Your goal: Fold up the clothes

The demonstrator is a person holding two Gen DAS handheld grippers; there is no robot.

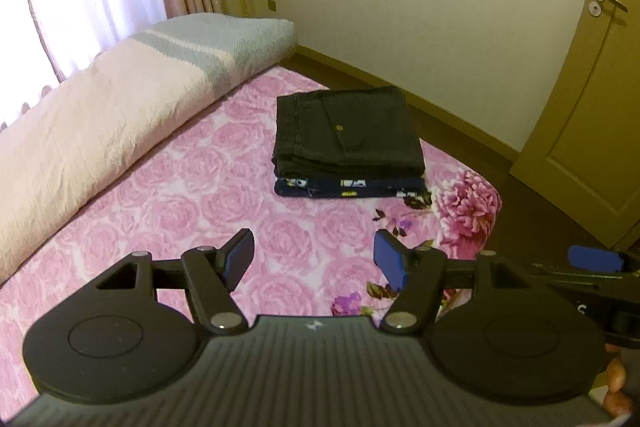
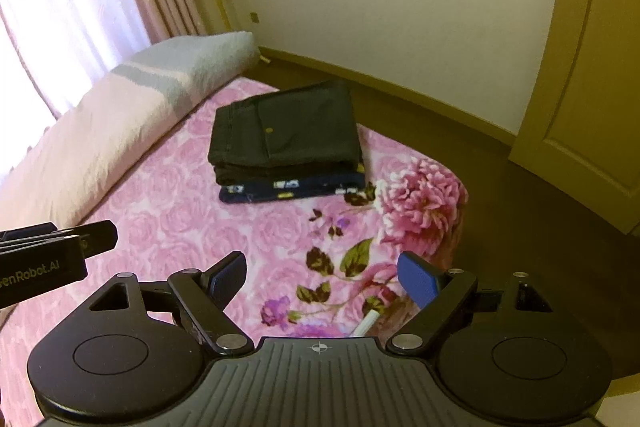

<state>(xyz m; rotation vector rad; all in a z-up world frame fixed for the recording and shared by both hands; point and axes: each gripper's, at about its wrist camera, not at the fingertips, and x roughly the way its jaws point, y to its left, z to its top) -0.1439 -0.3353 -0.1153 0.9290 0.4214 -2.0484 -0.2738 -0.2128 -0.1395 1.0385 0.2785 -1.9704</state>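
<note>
Denim trousers (image 1: 348, 131) lie folded on top of a folded navy garment (image 1: 348, 186), the stack resting on the bed (image 1: 168, 195) near its far corner. My left hand-held gripper (image 1: 314, 255) and right hand-held gripper (image 2: 322, 277) hover well short of it, jaws apart and empty. Risk: a careless push shifts the stack toward the bed edge, or one jaw snags the top fold and undoes it.

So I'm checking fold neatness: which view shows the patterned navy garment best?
The right wrist view: the patterned navy garment shows its front and right edges under the black trousers. The left wrist view shows only its front edge.
</note>
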